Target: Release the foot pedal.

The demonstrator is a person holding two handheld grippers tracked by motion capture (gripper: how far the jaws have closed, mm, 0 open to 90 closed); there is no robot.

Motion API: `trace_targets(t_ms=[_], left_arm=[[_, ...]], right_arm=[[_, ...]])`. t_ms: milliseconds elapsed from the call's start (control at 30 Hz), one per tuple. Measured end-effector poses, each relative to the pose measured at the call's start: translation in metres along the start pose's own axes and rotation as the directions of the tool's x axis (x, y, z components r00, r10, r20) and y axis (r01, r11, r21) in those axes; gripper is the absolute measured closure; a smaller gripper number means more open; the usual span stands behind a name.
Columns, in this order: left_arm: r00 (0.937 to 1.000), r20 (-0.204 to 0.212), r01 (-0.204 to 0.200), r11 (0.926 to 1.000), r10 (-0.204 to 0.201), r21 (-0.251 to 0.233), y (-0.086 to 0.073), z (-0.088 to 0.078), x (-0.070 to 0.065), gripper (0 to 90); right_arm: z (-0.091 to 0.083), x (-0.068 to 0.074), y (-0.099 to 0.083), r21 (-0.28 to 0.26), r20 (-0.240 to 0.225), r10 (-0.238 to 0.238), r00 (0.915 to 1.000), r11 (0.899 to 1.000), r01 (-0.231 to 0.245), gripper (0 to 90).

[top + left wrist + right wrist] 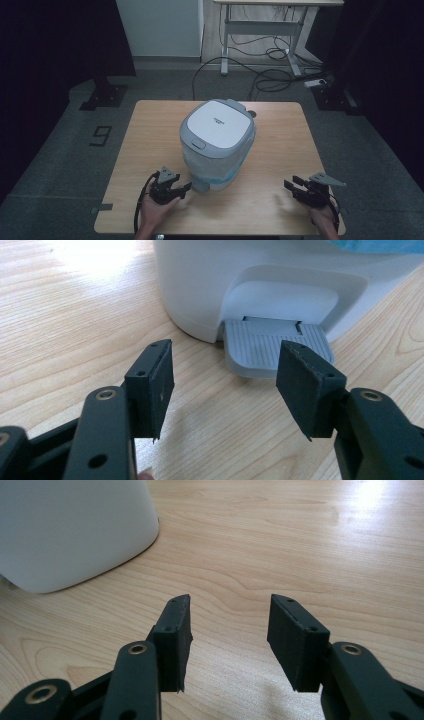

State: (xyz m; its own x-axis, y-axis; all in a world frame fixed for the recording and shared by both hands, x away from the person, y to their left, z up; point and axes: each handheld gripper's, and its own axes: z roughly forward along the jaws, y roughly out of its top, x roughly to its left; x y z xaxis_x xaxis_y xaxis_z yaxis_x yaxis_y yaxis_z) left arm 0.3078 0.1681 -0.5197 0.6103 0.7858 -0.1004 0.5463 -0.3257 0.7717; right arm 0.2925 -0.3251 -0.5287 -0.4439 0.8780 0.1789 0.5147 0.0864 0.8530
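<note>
Hidden or unclear: the far base of the pedal bin (218, 142) is concealed behind its own body in the high view; the far side of the room is dark, and the stands there cannot be made out in detail. In the right gripper view the bin (70, 527) is cut off by the top and left borders.
Container: white pedal bin with a grey-rimmed closed lid (216, 124), standing at the middle of the worktop (280, 150), slightly toward its far edge. A clear liner with a blue band (220, 176) shows around the lower body.
Contents: cannot be told; the lid is down.
Pedal: grey ribbed foot pedal (272, 346) projects from a recess at the base, toward the near edge of the worktop, resting just above the wood.
Writing: a small dark mark sits on the lid centre, too small to read. A figure "9" (101, 135) is taped on the floor off the left edge of the worktop.
Left hand-held gripper (176, 189): near the near edge, left of centre, just beside the bin's base. Jaws stand moderately wide with nothing between them; in the left gripper view (225, 385) they face the pedal, close to it but apart.
Right hand-held gripper (295, 186): near the near right corner, well apart from the bin. Jaws part open and empty over bare wood (229, 635).
Hands: a hand (156, 210) grips each tool from the near edge.
Background: a desk frame with loose cables (270, 55) stands on the floor beyond the far edge.
</note>
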Motion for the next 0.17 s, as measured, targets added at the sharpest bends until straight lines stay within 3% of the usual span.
trace_targets(t_ms=[167], left_arm=[[1.0000,-0.005,0.007,1.0000,-0.007,-0.003,-0.0002,-0.0008,0.0019,40.3]], right_arm=[[0.0025,-0.0013,-0.0013,0.010,0.008,0.005,1.0000,1.000,-0.005,50.1]])
